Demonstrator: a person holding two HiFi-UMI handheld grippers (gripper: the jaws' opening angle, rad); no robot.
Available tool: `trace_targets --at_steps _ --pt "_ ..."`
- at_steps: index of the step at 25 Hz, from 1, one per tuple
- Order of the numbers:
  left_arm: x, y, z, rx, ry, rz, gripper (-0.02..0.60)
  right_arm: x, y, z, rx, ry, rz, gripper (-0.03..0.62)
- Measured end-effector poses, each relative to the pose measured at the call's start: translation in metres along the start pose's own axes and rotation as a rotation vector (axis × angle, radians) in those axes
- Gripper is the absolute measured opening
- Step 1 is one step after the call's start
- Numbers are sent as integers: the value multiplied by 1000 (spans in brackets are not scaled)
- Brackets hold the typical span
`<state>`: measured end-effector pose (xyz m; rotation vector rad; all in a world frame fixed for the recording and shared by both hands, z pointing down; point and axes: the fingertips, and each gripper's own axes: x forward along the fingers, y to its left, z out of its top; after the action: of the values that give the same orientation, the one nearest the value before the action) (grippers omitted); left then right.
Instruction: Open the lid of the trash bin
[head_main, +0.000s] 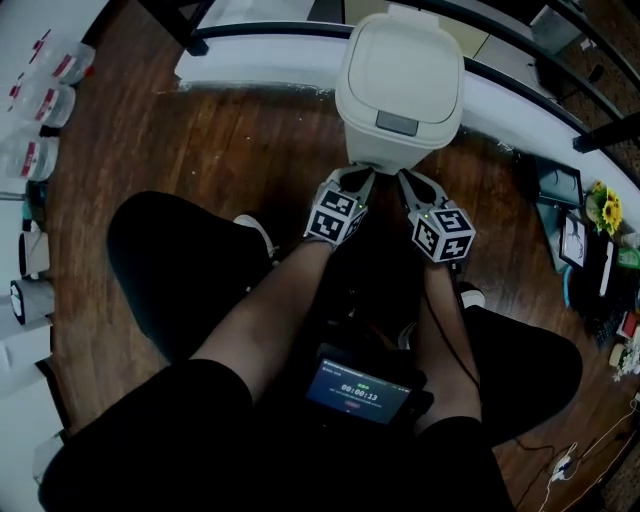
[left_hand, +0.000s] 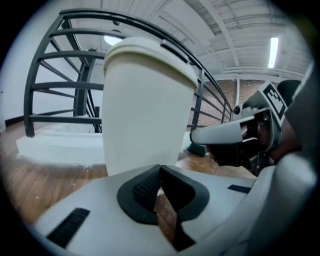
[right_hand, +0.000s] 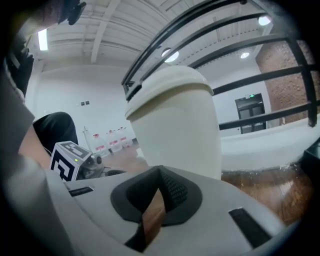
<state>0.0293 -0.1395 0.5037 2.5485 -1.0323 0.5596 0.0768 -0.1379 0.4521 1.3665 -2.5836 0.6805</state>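
A cream-white trash bin (head_main: 400, 90) stands on the wooden floor just ahead of me, its lid (head_main: 404, 68) down, with a grey push tab at the lid's front edge. The left gripper (head_main: 357, 172) sits low before the bin's base, jaws shut with nothing between them. Beside it, the right gripper (head_main: 407, 178) is also shut and empty. In the left gripper view the bin (left_hand: 147, 110) fills the middle, beyond the closed gripper (left_hand: 160, 170). The right gripper view shows the bin (right_hand: 175, 125) close ahead of its closed gripper (right_hand: 160, 172).
A dark metal railing on a white curved base (head_main: 250, 62) runs behind the bin. White containers (head_main: 35, 110) stand at the far left. A shelf with flowers and small items (head_main: 600, 230) is at the right. My knees and a timer screen (head_main: 358, 392) fill the foreground.
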Motion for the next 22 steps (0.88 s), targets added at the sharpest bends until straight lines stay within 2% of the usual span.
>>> trace_targets --at_steps 3,6,13,19,22 --pt "-27 -7 35 54 -62 -17 38 -14 18 28 -48 -40 27 14" --pt "-58 -14 71 63 -146 -30 38 -27 42 55 -99 -76 56 14" --pt "-135 -39 191 135 -384 -117 37 -59 101 150 -207 -220 145 14" --pt "-190 -64 265 196 -442 -209 37 -103 141 225 -305 -276 158 14" --pt "-210 -71 277 179 -457 -241 37 -127 157 252 -270 -324 187 14"
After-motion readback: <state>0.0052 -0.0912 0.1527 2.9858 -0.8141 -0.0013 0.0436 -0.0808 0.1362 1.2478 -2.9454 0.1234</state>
